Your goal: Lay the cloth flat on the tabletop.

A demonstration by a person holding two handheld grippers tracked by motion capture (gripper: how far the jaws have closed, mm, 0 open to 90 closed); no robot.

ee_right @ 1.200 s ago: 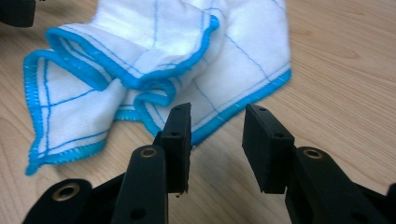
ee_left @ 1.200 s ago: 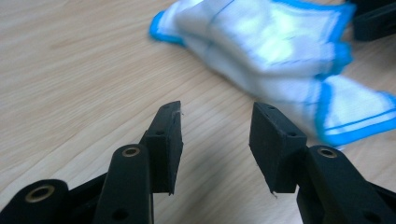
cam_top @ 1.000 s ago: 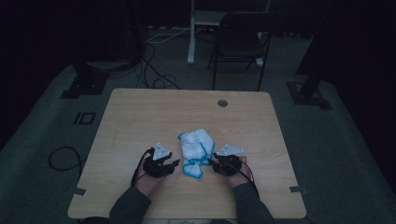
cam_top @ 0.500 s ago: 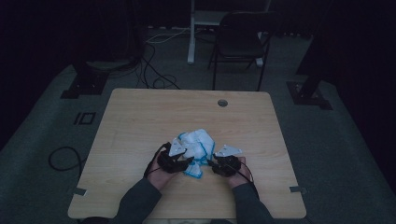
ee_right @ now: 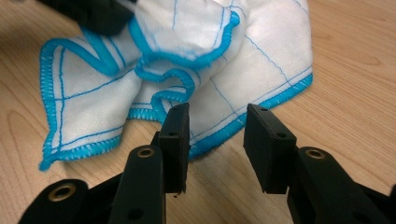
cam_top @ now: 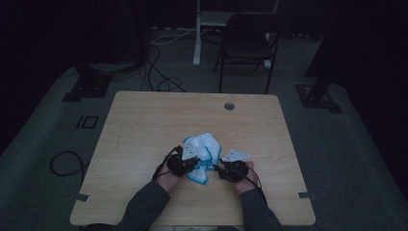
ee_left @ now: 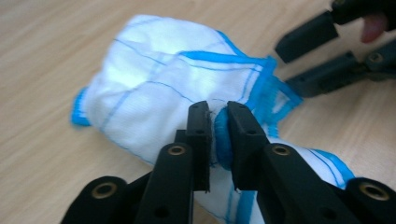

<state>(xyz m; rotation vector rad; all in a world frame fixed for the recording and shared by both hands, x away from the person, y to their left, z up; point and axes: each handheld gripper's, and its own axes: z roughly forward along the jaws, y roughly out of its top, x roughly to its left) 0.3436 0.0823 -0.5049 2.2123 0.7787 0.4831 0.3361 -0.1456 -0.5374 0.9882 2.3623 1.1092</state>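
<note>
A crumpled white cloth with blue stitched edges (cam_top: 202, 149) lies on the wooden table (cam_top: 144, 125) near its front middle. My left gripper (cam_top: 188, 163) is at the cloth's left side, and in the left gripper view it (ee_left: 218, 133) is shut on a fold of the cloth's blue hem (ee_left: 159, 79). My right gripper (cam_top: 222, 169) is just right of the cloth. In the right gripper view it (ee_right: 217, 135) stands open, with the cloth's edge (ee_right: 187, 70) close in front of its jaws and nothing between them.
The table has a round cable hole (cam_top: 229, 106) near its far edge. Beyond the table stand a dark chair (cam_top: 250, 43) and a white post (cam_top: 197, 33). Cables (cam_top: 159, 72) trail over the floor at the far left.
My left gripper has moved right, in to the cloth, and has shut on its hem. The right gripper has stayed beside the cloth.
</note>
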